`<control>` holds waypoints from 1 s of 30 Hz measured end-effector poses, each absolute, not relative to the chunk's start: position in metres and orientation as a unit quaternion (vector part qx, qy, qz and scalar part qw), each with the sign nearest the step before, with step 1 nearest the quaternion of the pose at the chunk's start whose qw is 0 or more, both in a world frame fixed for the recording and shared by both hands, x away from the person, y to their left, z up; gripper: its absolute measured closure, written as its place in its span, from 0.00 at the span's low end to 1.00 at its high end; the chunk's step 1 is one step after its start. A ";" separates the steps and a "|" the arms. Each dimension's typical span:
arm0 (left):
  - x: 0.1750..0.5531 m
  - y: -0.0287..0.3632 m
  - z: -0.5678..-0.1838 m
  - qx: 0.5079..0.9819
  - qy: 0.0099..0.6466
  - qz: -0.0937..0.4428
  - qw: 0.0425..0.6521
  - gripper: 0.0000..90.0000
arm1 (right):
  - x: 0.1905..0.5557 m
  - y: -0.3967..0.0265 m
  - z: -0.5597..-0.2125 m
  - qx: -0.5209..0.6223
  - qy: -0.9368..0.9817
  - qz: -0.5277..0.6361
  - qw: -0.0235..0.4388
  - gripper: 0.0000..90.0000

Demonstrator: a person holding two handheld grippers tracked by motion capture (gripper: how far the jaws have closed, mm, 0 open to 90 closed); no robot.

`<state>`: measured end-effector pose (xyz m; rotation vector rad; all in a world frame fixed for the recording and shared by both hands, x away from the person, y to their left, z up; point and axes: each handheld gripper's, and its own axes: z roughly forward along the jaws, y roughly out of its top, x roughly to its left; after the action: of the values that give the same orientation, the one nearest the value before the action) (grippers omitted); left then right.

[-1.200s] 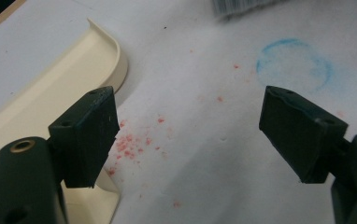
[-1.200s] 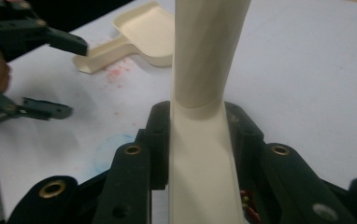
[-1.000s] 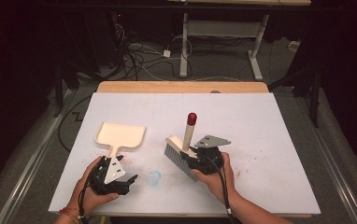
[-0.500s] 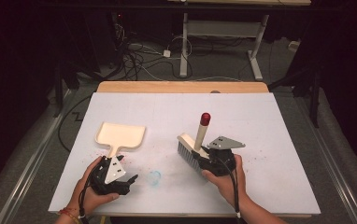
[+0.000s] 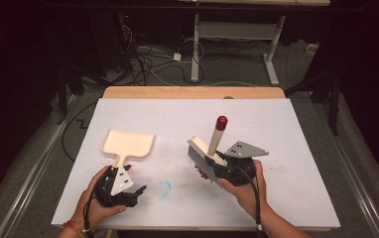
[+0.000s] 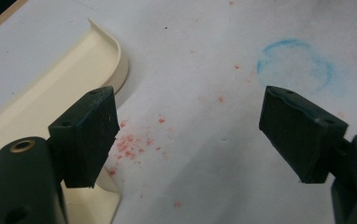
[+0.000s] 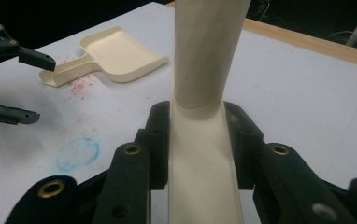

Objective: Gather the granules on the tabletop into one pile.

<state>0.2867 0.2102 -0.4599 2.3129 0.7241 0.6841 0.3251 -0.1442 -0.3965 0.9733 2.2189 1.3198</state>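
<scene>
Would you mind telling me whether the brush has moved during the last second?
Yes. The brush, shut in the right gripper, has moved toward the person's right, away from the blue ring mark on the table.

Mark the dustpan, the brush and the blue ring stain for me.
dustpan (image 5: 128, 144), high view, middle of its flat pan.
brush (image 5: 215, 137), high view, on its cream handle.
blue ring stain (image 6: 294, 65), left gripper view, inside the ring.

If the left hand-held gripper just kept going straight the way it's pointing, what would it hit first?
Probably nothing solid. The left hand-held gripper, jaws open, points down at bare white table strewn with red crumbs. The dustpan lies just off to one side, the blue ring mark farther ahead.
</scene>
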 end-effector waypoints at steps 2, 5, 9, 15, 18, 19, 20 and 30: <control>0.287 0.210 -0.460 0.874 0.273 0.259 0.307 0.21 | 0.325 -0.148 -0.394 0.343 0.789 0.470 0.194 0.75; 0.286 0.210 -0.460 0.875 0.273 0.259 0.306 0.21 | 0.325 -0.156 -0.389 0.331 0.792 0.470 0.203 0.75; 0.287 0.210 -0.460 0.875 0.274 0.258 0.305 0.21 | 0.324 -0.176 -0.384 0.297 0.806 0.473 0.198 0.75; 0.287 0.208 -0.461 0.876 0.274 0.256 0.305 0.21 | 0.313 -0.193 -0.384 0.236 0.830 0.465 0.196 0.75; 0.287 0.207 -0.461 0.877 0.271 0.257 0.302 0.21 | 0.307 -0.201 -0.387 0.211 0.845 0.462 0.165 0.75; 0.287 0.207 -0.461 0.877 0.271 0.256 0.302 0.21 | 0.305 -0.203 -0.388 0.201 0.853 0.452 0.167 0.75; 0.287 0.207 -0.461 0.877 0.271 0.256 0.302 0.21 | 0.302 -0.205 -0.389 0.193 0.859 0.444 0.168 0.75; 0.287 0.206 -0.462 0.880 0.268 0.254 0.299 0.21 | 0.290 -0.233 -0.403 0.167 0.886 0.411 0.131 0.75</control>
<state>0.2874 0.2059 -0.4615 2.3363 0.7130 0.6745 0.2895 -0.2330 -0.4030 0.4860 2.5738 1.1934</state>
